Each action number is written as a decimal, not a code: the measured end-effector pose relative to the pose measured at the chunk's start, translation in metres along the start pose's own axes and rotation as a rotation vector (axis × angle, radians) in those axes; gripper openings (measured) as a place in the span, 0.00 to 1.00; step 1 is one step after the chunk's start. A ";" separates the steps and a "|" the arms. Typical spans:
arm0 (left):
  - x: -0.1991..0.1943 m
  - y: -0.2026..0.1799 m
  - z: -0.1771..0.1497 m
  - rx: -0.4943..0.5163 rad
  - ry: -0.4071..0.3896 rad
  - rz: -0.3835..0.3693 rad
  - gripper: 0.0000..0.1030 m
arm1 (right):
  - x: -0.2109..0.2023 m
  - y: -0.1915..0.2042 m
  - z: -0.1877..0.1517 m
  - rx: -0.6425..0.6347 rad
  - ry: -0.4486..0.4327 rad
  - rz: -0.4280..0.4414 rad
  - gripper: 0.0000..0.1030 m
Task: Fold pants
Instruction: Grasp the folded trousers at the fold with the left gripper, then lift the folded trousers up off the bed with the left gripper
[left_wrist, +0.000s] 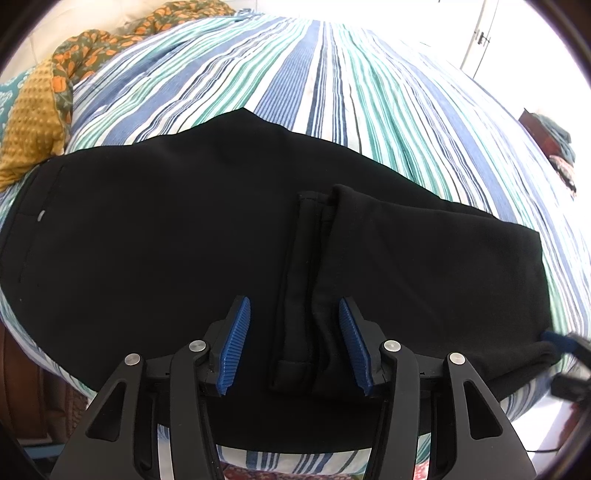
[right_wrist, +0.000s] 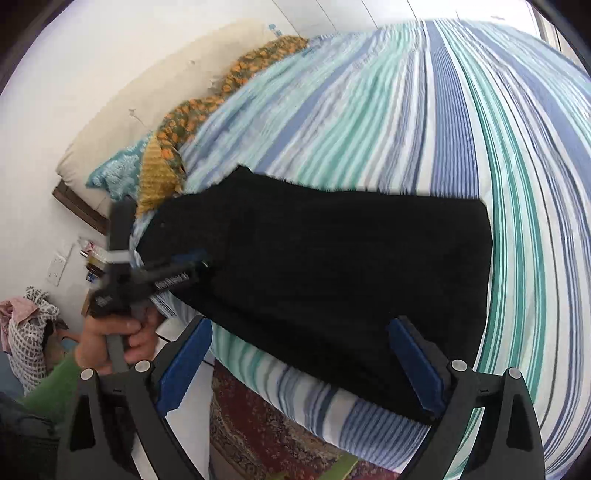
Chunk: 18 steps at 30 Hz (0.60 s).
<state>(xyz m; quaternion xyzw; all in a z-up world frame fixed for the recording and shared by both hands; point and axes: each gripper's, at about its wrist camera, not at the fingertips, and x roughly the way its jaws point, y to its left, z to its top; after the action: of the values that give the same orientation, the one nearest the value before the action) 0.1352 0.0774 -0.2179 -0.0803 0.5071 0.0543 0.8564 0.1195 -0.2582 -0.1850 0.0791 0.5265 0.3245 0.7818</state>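
Left tongs (left_wrist: 294, 345) are hanging open, straddling the doubled-back leg cuffs; nothing gripped. Right tongs (right_wrist: 300, 363) are also gaping wide, empty. One pair of black pants (left_wrist: 166, 236) is lying folded on the striped bed (left_wrist: 314, 74). Advice: pinch both cuff layers together, fold toward the waistband. Blurred right view; probably two pillows beyond.
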 end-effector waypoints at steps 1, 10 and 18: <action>0.000 -0.001 0.000 0.003 0.000 0.003 0.51 | 0.011 -0.009 -0.008 0.031 0.034 -0.009 0.94; -0.006 -0.001 0.001 -0.050 0.008 -0.024 0.68 | -0.015 -0.009 -0.007 0.060 -0.091 -0.011 0.97; -0.035 -0.010 -0.001 -0.078 -0.031 -0.089 0.71 | -0.065 -0.027 -0.019 0.036 -0.243 -0.159 1.00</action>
<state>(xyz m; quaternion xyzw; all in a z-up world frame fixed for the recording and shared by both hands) 0.1195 0.0670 -0.1868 -0.1355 0.4872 0.0372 0.8619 0.0985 -0.3218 -0.1554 0.0899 0.4382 0.2399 0.8616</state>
